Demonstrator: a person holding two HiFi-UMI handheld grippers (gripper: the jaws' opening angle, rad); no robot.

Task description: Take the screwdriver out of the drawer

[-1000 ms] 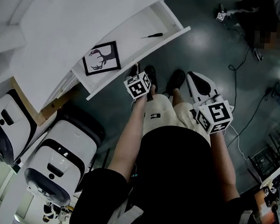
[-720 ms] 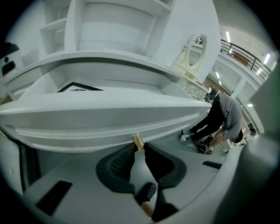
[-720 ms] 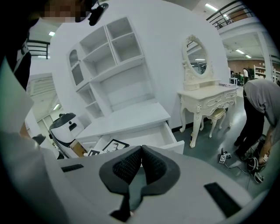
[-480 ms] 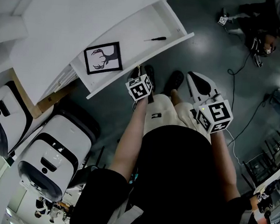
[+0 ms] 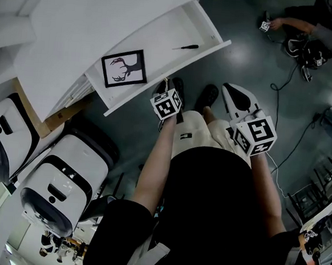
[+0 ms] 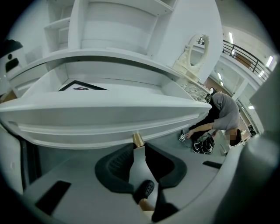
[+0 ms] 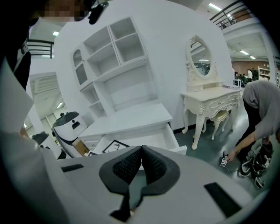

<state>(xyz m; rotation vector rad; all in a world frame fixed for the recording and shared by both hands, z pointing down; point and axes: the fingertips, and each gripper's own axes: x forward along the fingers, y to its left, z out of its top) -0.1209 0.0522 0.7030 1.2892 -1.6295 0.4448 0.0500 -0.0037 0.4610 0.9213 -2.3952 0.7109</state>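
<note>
The white desk's drawer [image 5: 202,56] stands pulled out. A black-handled screwdriver [image 5: 186,46] lies inside it near its right end, and a framed deer picture [image 5: 125,67] lies at its left end. My left gripper [image 5: 167,103] is at the drawer's front face. In the left gripper view [image 6: 139,145] its jaws close on the small brass drawer knob [image 6: 138,139]. My right gripper [image 5: 239,100] hangs over the floor to the right, away from the drawer, with its pads [image 7: 131,164] together and nothing between them. Neither gripper view shows the screwdriver.
Two white rounded machines [image 5: 64,184] and a cardboard box [image 5: 58,123] stand left of me. A person [image 5: 311,32] crouches on the floor at the far right among cables. An ornate vanity table [image 7: 210,100] stands right of the desk. My own legs and shoes are below the drawer.
My left gripper and the drawer front have edged slightly toward me. The crouching person at the top right has come into view. My right gripper has kept still.
</note>
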